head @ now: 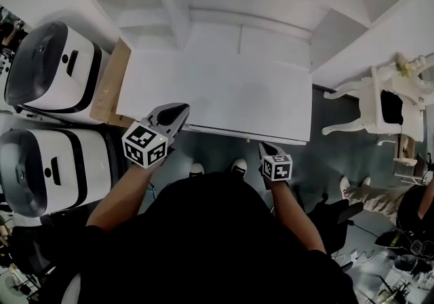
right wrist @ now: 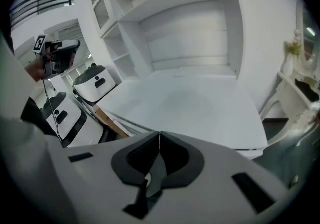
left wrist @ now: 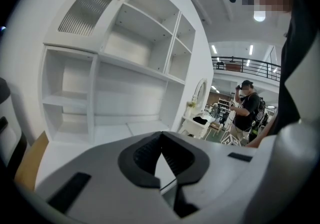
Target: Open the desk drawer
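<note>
Currently, your left gripper (head: 178, 114) and right gripper (head: 268, 149) both have their fingers (left wrist: 145, 155) pressed together on nothing. The drawer (head: 244, 134) appears shut, under the counter (head: 217, 85) front edge. Your right hand therefore sits low, angled downward just beside that edge, apparently approaching it, while your left hovers nearly level over the front-left corner.

I wear a blk top (head: 224, 241) w/ short sleeves. My shoes (head: 239, 166) are white. My L gripper (head: 179, 111) has a pale grey shell, smooth & round, w/ blk ribbed pads (left wrist: 145, 153) inside the jaws. My R gripper (head: 266, 148) looks just the same. Each one has a box on it, the L cube (head: 144, 144) & the R cube (head: 277, 167), white w/ blk square marks on the sides. Dark slots (left wrist: 70, 193) sit in the grey shell, one on each side of the pads.
</note>
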Motion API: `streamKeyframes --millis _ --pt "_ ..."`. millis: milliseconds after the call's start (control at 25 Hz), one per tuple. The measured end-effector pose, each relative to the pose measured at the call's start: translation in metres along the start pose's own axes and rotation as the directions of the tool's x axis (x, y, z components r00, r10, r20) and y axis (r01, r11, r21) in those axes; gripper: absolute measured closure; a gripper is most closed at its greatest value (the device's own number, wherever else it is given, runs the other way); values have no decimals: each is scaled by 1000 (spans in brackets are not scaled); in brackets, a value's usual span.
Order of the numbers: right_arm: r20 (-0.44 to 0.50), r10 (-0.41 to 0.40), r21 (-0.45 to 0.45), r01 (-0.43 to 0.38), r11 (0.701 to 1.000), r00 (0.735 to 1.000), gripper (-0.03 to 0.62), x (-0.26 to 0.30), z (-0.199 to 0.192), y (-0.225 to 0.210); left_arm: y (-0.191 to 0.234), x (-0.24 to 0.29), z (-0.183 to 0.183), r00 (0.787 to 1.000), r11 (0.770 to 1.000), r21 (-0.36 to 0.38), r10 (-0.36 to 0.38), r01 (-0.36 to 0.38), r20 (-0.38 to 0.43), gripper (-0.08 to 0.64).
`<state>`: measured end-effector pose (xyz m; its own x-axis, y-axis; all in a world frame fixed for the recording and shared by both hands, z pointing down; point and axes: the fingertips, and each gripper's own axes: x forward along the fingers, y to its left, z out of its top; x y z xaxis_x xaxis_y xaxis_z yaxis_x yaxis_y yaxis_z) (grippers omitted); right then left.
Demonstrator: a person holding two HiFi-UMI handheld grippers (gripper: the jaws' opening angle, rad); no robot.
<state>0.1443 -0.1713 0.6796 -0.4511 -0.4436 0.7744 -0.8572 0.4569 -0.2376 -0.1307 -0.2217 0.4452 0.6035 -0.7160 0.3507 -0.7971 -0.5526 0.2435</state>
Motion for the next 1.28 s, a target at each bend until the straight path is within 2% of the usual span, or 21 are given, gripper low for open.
streamKeyframes --millis 280,640,1000,1280 --pt "-91 17 -38 -20 999 996 577 25 -35 -10 1 11 -17 999 1000 -10 -5 4 -47 551" --pt "-167 38 4 -38 999 985 555 49 -68 -17 -3 26 -32 995 1000 -14 -21 20 -95 551" --pt "-147 26 117 -9 993 989 537 73 -76 -26 -1 38 -50 990 1000 -13 -29 27 -138 551" --pt "-150 13 171 13 985 989 526 94 -81 -23 -3 40 -69 984 999 -25 -43 39 -174 551"
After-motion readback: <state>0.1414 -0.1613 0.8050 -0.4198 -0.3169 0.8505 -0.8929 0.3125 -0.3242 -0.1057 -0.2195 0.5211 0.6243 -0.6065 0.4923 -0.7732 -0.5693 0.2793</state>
